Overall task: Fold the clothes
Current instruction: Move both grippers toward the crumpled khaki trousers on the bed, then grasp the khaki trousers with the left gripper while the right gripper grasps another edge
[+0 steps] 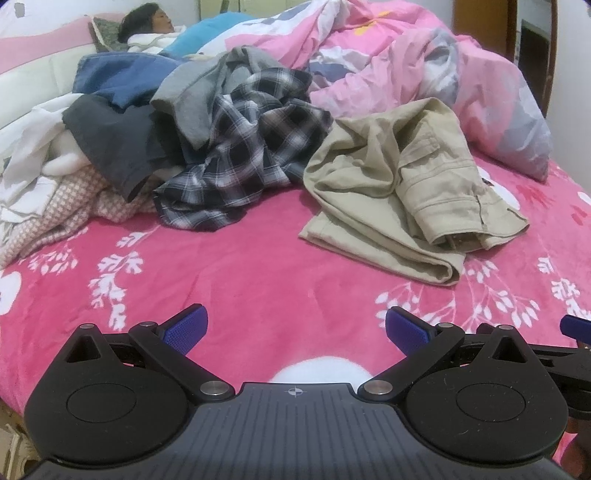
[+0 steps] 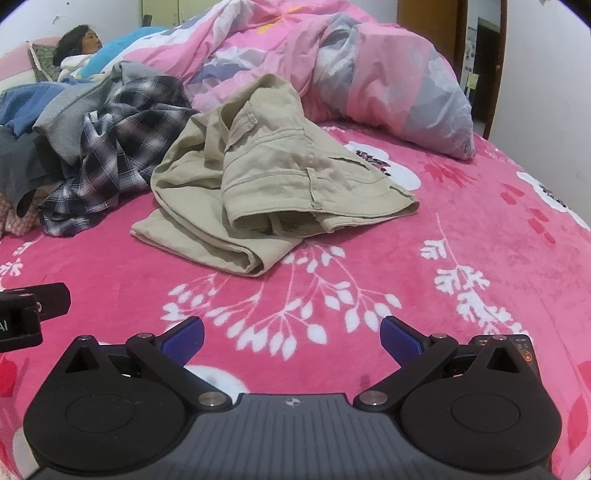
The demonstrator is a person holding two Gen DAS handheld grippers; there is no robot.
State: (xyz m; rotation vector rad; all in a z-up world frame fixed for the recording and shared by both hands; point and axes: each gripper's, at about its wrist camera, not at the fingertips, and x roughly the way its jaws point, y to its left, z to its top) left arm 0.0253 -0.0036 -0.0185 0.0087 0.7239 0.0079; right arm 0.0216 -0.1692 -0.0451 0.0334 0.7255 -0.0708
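Crumpled khaki trousers (image 1: 402, 184) (image 2: 273, 173) lie on the pink flowered bedspread (image 1: 258, 266) (image 2: 461, 229), ahead of both grippers. Left of them a heap of clothes has a dark plaid shirt (image 1: 243, 147) (image 2: 122, 136) on top, with grey (image 1: 195, 96), dark grey (image 1: 110, 140) and blue (image 1: 122, 77) garments around it. My left gripper (image 1: 296, 329) is open over bare bedspread, well short of the trousers. My right gripper (image 2: 291, 339) is open too, nothing between its blue pads, also short of the trousers.
A bunched pink and grey duvet (image 1: 424, 70) (image 2: 332, 62) fills the far side of the bed. A person (image 1: 147, 26) (image 2: 77, 44) lies at the headboard end, far left. White and checked fabrics (image 1: 48, 192) sit at the left edge. A door (image 2: 484, 66) stands at the right.
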